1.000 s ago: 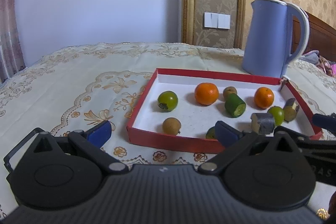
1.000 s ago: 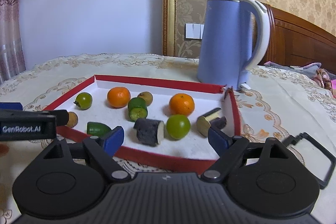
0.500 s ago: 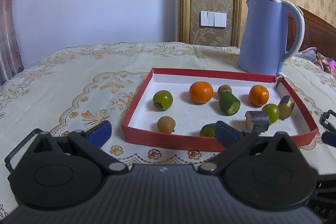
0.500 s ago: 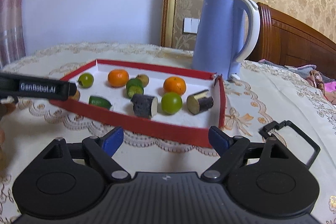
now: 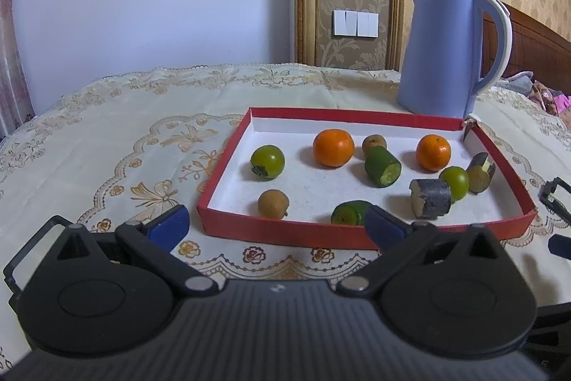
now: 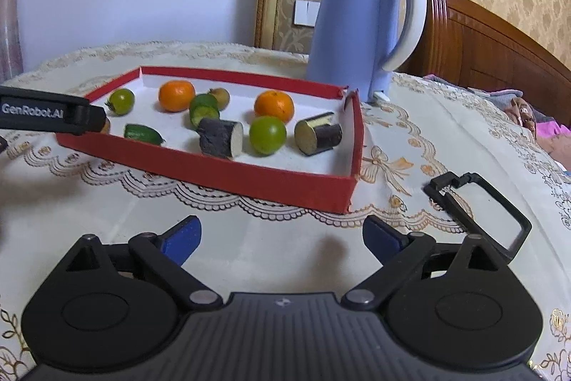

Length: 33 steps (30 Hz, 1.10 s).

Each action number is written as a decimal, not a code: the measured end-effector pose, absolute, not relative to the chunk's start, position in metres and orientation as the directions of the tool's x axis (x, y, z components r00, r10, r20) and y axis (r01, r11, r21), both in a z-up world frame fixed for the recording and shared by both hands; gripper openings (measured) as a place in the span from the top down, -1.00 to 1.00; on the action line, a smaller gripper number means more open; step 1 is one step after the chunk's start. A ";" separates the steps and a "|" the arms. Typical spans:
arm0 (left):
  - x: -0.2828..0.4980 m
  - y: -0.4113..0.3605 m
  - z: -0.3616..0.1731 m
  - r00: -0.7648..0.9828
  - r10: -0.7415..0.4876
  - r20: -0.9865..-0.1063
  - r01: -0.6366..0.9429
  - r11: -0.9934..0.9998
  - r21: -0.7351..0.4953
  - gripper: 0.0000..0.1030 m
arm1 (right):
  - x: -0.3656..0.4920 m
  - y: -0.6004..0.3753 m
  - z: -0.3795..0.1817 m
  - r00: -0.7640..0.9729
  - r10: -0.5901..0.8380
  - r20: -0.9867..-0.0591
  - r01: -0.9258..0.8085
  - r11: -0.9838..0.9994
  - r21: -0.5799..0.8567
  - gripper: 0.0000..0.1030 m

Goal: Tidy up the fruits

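Left wrist view: the left claw (image 5: pixel 274 225) gapes empty just short of the red tray (image 5: pixel 357 232), the fruits (image 5: pixel 333 148) beyond. Right wrist view: the right claw (image 6: pixel 282 236) has backed off from the tray, its jaws just opened wider with nothing between; probably this sorting is finished.

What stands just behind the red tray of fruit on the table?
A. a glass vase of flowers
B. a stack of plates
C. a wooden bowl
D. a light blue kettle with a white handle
D: a light blue kettle with a white handle stands on the tablecloth just beyond the far edge of the red tray, near its far right corner, in both wrist views.
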<state>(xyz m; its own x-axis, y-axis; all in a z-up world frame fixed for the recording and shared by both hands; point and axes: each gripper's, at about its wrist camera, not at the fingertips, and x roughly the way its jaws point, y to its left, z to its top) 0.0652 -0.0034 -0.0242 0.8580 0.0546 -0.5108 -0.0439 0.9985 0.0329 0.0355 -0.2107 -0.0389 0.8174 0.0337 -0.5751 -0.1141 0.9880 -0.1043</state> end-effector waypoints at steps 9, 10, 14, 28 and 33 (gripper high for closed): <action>0.070 -0.007 -0.029 0.843 0.050 -0.536 -0.037 0.999 0.034 -1.00 | 0.041 -0.210 -0.043 0.799 0.027 -0.601 -0.112 0.988 -0.104 -0.92; 0.071 -0.007 -0.029 0.841 0.050 -0.539 -0.038 0.999 0.034 -1.00 | 0.041 -0.211 -0.043 0.798 0.027 -0.602 -0.110 0.989 -0.101 -0.92; 0.073 -0.010 -0.030 0.833 0.047 -0.551 -0.032 0.999 0.036 -1.00 | 0.043 -0.210 -0.043 0.796 0.019 -0.605 -0.096 0.991 -0.096 -0.93; 0.078 -0.011 -0.035 0.818 0.030 -0.574 -0.015 0.999 0.031 -1.00 | 0.050 -0.211 -0.044 0.782 0.024 -0.622 -0.077 0.995 -0.058 -1.00; 0.079 -0.011 -0.035 0.818 0.029 -0.575 -0.014 0.999 0.030 -1.00 | 0.047 -0.211 -0.042 0.790 0.026 -0.612 -0.074 0.996 -0.053 -1.00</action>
